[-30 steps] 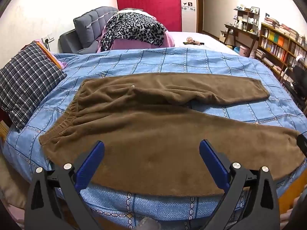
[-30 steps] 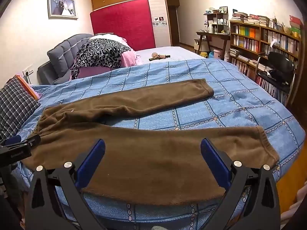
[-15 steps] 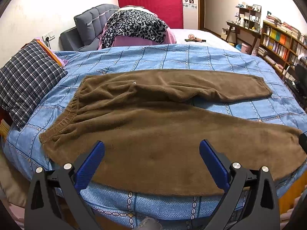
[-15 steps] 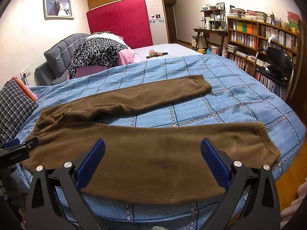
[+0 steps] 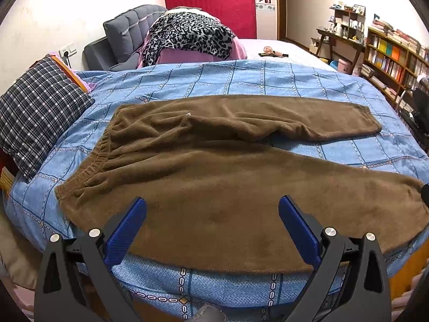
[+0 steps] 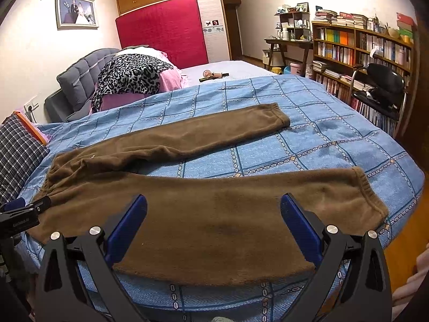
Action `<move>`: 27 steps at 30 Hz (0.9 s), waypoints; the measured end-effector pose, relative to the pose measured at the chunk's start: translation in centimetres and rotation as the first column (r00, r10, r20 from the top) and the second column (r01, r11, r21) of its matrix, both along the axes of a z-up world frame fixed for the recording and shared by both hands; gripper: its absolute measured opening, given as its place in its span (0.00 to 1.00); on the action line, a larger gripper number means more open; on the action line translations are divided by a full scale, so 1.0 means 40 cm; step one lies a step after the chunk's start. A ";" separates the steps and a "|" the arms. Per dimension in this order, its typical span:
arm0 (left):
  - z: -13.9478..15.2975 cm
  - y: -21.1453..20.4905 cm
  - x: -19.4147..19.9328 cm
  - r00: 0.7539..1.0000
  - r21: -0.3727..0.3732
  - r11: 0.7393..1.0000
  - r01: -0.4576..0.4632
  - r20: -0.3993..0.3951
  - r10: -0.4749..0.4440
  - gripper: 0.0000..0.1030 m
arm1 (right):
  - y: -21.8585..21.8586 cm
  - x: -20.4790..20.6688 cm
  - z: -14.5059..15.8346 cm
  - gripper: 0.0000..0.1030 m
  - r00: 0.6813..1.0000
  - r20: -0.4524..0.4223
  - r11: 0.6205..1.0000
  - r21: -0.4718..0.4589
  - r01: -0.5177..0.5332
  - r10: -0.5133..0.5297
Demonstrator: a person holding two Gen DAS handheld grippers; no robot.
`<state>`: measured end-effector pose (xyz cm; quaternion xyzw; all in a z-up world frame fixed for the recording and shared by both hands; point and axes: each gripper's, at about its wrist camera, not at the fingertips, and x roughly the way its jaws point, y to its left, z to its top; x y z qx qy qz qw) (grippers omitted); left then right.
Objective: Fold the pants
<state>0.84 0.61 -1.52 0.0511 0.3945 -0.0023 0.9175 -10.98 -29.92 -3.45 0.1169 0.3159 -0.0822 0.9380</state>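
Edging closer over the bed (image 5: 241, 80), both hand-held grippers, left (image 5: 211, 214) and right (image 6: 213, 212), gaping wide and empty, hovering above brown pants (image 5: 228, 187) lying spread flat, legs apart, on the blue quilt.

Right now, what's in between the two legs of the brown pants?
Only bare blue checked bedspread shows between the far leg and the near leg of the brown pants, clearest in the right wrist view. The wedge narrows to nothing near the crotch.
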 end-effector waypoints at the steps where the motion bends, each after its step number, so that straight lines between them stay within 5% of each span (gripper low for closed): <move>1: 0.000 0.000 0.000 1.000 -0.001 1.000 0.000 -0.001 0.000 0.95 | 0.000 0.000 0.000 0.97 1.000 0.000 1.000 -0.001 -0.001 0.001; 27: -0.010 0.003 0.006 1.000 0.011 1.000 -0.006 -0.014 0.007 0.95 | 0.004 0.006 -0.009 0.97 1.000 -0.017 1.000 0.002 -0.001 0.001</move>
